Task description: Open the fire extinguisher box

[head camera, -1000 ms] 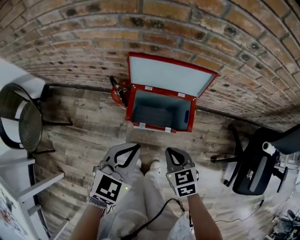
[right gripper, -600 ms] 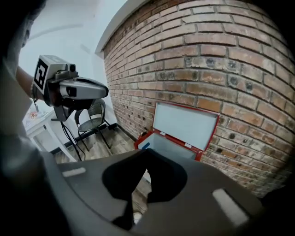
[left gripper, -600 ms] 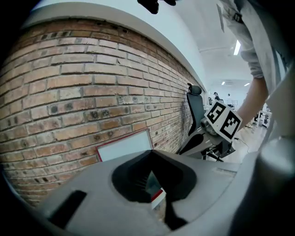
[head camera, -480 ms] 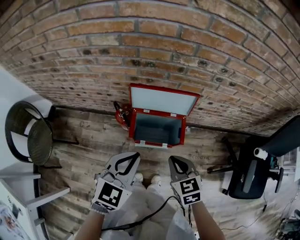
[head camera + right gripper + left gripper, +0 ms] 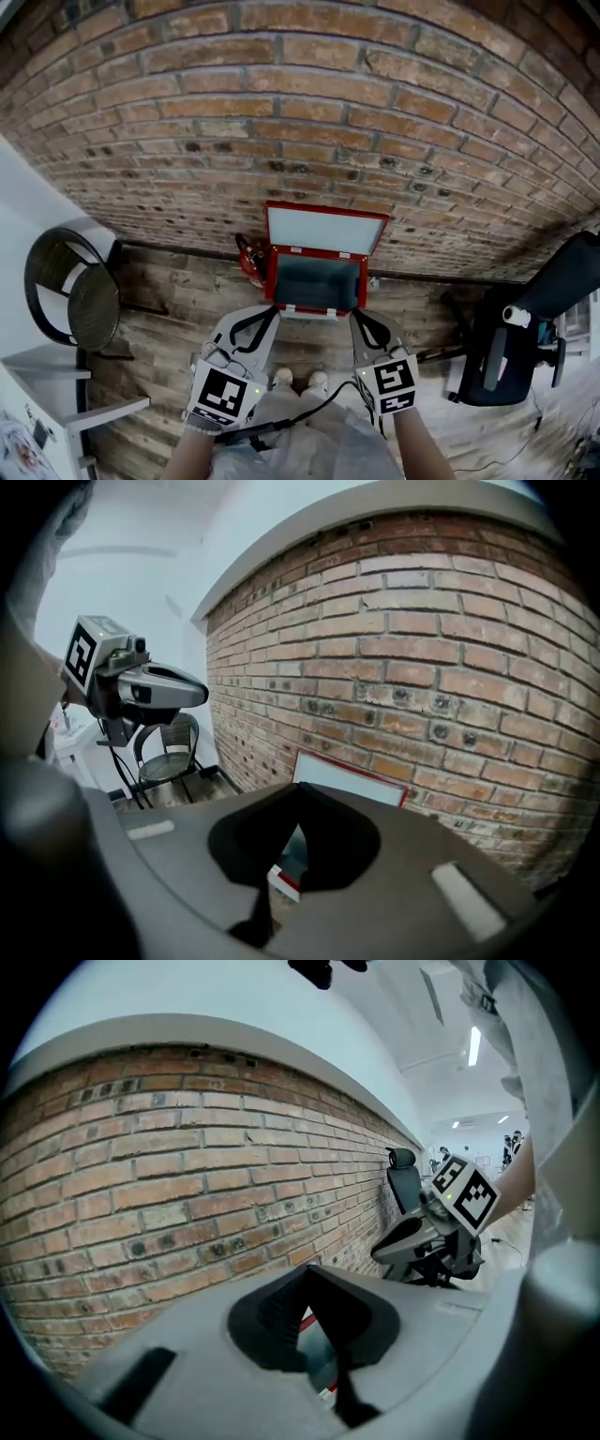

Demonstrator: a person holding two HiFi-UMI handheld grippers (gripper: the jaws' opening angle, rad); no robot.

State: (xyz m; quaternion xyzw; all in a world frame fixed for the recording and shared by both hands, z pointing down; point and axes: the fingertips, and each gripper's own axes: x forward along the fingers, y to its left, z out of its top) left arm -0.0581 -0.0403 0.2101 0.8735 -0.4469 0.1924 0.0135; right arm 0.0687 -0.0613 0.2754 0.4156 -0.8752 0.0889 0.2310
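The red fire extinguisher box (image 5: 317, 281) stands on the wooden floor against the brick wall. Its lid (image 5: 323, 230) is raised and leans back on the wall, and the grey inside looks empty. A red fire extinguisher (image 5: 249, 260) sits beside the box's left wall. My left gripper (image 5: 270, 313) and right gripper (image 5: 357, 318) are held side by side in front of the person's body, well short of the box. Both are shut with nothing between the jaws. In the right gripper view the box lid (image 5: 349, 780) shows just above the closed tips (image 5: 298, 789). The left gripper's tips (image 5: 306, 1271) also meet.
A black mesh chair (image 5: 73, 295) stands at the left by a white shelf (image 5: 66, 412). A black office chair (image 5: 511, 342) stands at the right. The person's shoes (image 5: 297, 380) are on the floor below the grippers, and a black cable (image 5: 281, 424) runs across the legs.
The box now looks smaller and farther off, with more brick wall in view. Both grippers stay shut side by side and have risen slightly in the picture.
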